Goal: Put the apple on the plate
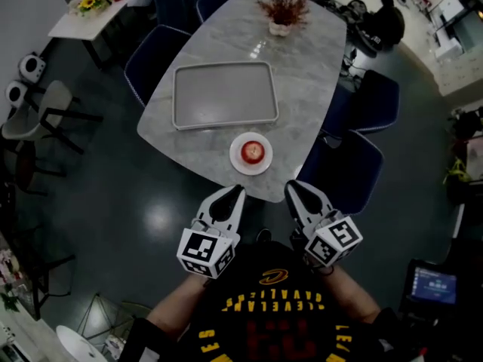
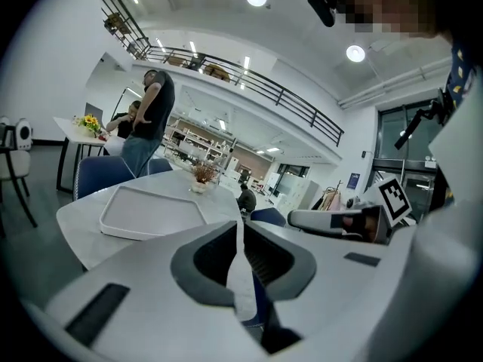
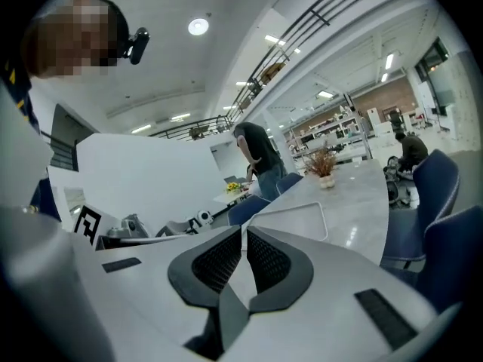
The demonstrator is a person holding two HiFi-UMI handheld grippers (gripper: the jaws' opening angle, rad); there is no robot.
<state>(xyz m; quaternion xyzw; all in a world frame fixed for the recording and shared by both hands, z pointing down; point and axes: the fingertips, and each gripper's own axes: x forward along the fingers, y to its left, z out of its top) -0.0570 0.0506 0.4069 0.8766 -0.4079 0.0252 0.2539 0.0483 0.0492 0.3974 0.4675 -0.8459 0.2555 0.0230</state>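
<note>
Both my tongs are clenched on nothing: the left gripper (image 1: 237, 192) and right gripper (image 1: 291, 188) hang just short of the table (image 1: 302, 66). The apple (image 1: 253, 152) sits on the plate (image 1: 236, 162) near that edge — a careless forward nudge could, I judge, knock both off.

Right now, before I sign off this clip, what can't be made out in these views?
- Red apple on the round white plate: missing from both gripper views; the left gripper and right gripper fill their foregrounds.
- Grey rectangular tray: right gripper view, near edge behind that gripper.
- Reddish plant in a white pot: head view, too small and dim to identify.
</note>
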